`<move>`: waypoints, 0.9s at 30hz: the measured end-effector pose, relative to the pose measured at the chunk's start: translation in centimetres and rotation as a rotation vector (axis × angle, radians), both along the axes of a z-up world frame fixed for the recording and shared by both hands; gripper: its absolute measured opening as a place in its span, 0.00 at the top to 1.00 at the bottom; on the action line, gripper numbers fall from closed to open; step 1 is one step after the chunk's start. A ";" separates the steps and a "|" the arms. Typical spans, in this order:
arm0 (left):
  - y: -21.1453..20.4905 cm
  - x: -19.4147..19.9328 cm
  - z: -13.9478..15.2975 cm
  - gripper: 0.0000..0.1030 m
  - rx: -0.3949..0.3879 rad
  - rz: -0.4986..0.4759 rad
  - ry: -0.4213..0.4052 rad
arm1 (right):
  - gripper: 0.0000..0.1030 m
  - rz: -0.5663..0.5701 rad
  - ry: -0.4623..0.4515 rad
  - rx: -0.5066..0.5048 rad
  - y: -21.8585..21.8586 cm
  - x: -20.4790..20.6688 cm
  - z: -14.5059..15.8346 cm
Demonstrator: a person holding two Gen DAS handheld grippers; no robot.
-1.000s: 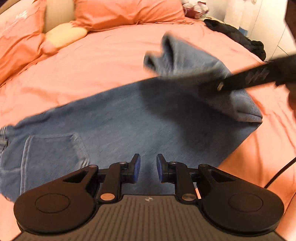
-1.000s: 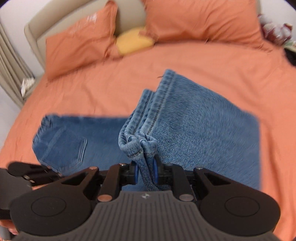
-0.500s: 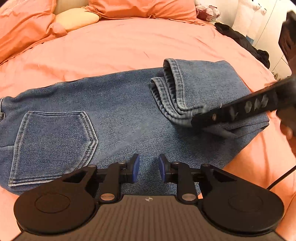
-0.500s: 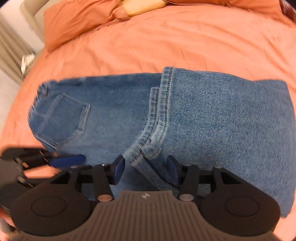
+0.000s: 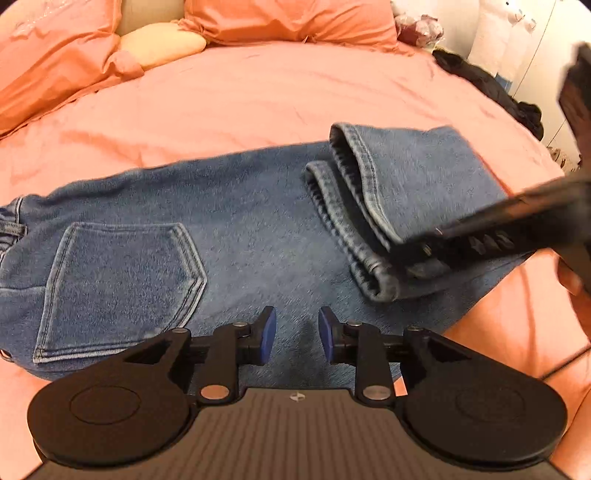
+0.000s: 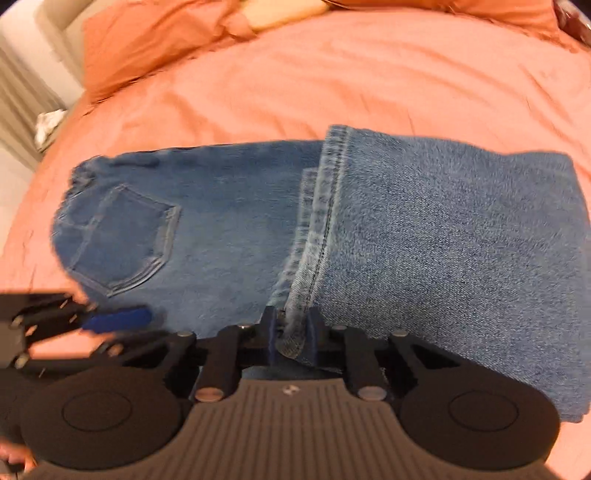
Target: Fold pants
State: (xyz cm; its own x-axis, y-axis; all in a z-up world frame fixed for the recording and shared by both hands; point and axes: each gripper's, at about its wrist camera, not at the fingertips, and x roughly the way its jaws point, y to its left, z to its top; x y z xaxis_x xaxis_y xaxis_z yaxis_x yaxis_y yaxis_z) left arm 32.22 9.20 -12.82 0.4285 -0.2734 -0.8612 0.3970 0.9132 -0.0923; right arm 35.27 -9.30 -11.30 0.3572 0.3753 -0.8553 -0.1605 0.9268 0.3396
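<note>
Jeans (image 5: 258, 229) lie flat on the pink bed (image 5: 277, 99), back pocket (image 6: 122, 240) toward the waist end, legs folded over so the hems (image 5: 354, 206) sit mid-length on top. Right gripper (image 6: 291, 334): jaws closing, pads pinching the near hem corner, denim clearly between them. Left gripper (image 5: 297, 328): jaws opening, nothing between the pads, hovering over the near edge of the jeans between pocket and hems. Pillows (image 5: 288, 18) at the headboard, well apart.
</note>
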 end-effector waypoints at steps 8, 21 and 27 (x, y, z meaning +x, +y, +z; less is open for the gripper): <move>-1.8 1.2 0.3 0.69 -0.051 0.021 -0.008 | 0.88 0.027 0.020 0.021 0.2 -0.4 -1.8; -4.1 3.6 -0.7 0.42 -0.063 0.027 -0.028 | 0.71 -0.008 -0.028 0.046 -2.2 -1.3 -1.3; -5.9 5.9 -1.8 0.38 -0.121 0.052 -0.022 | 0.70 -0.058 -0.106 -0.133 -8.6 -1.2 0.8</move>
State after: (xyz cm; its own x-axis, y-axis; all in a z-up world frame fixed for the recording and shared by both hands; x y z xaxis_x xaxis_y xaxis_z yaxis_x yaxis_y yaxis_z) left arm 38.08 3.33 -14.60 0.4634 -0.3514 -0.8135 0.3523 0.9154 -0.1947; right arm 34.11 -17.87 -10.55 0.4657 0.2373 -0.8526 -0.1343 0.9712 0.1969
